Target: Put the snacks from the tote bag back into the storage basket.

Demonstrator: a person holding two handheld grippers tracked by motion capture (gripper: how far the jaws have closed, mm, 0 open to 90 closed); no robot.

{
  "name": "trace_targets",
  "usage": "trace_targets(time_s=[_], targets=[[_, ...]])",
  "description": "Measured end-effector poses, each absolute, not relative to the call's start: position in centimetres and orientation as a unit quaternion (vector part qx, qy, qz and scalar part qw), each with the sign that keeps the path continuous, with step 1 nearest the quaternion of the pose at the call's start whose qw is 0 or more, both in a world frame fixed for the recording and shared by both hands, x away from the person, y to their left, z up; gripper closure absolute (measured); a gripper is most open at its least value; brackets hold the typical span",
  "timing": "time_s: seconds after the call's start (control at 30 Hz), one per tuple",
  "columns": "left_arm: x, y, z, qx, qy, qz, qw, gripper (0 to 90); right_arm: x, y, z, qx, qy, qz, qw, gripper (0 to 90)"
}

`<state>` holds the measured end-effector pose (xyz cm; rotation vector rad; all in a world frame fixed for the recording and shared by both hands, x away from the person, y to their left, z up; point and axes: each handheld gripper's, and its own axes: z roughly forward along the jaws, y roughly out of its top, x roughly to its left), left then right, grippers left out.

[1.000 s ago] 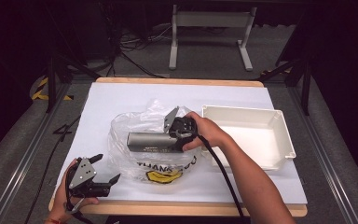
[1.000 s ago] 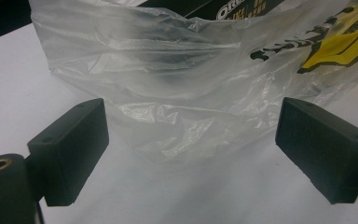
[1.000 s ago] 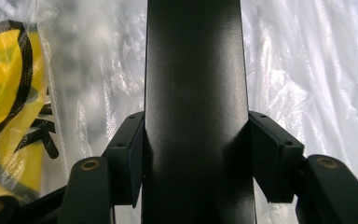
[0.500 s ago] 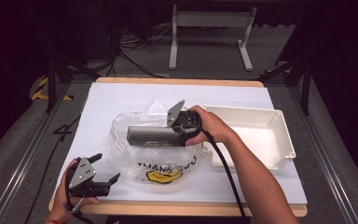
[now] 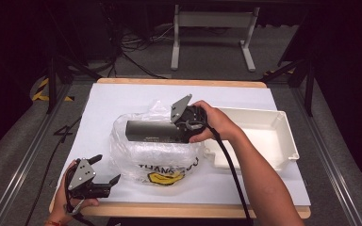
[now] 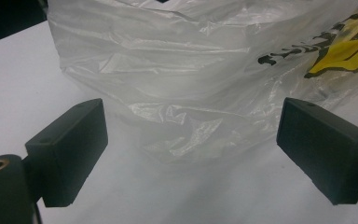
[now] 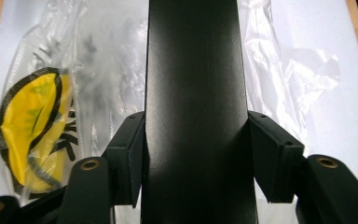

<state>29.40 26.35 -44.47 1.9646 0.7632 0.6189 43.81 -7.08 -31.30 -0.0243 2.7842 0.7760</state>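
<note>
1. Over the middle of the white table (image 5: pixel 122 96) we see the right gripper (image 5: pixel 185 123) clamped on one end of a long black box (image 5: pixel 153 131), holding it level above a clear plastic bag (image 5: pixel 155 155).
2. From the right gripper view we get both jaws pressed flat against the box's (image 7: pixel 196 93) sides; its far end runs off the top edge, so we cannot see where it stops.
3. Under it we make out the bag (image 7: pixel 98 60), crumpled, its yellow and black print (image 7: pixel 32 126) warped by folds; the lettering is only partly readable.
4. Down at the near left corner we have the left gripper (image 5: pixel 104 172), jaws spread wide and gripping nothing, with the hand (image 5: pixel 68 207) partly cut off by the frame's bottom edge.
5. Through the left gripper view we look at the bag's (image 6: pixel 191 84) near edge lying on the table between the parted jaws, without touching either.
6. Just right of the bag sits a white tray (image 5: pixel 287 136); the right forearm (image 5: pixel 259 174) crosses its near left corner.
</note>
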Motion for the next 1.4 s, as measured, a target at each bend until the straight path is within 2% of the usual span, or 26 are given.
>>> trace_targets(time_s=[0.67, 1.0, 1.4], targets=[[29.3, 27.1, -44.1, 0.784, 0.316, 0.264, 0.465, 9.7, 42.8, -11.5, -29.6, 0.017, 0.948, 0.280, 0.150, 43.1], [29.3, 26.8, -44.1, 0.787, 0.314, 0.263, 0.462, 9.7, 42.2, -15.1, -28.8, 0.033, 0.946, 0.277, 0.167, 43.1], [29.2, 26.7, -44.1, 0.788, 0.315, 0.256, 0.462, 9.7, 41.9, -19.3, -28.1, 0.045, 0.946, 0.273, 0.167, 43.1]])
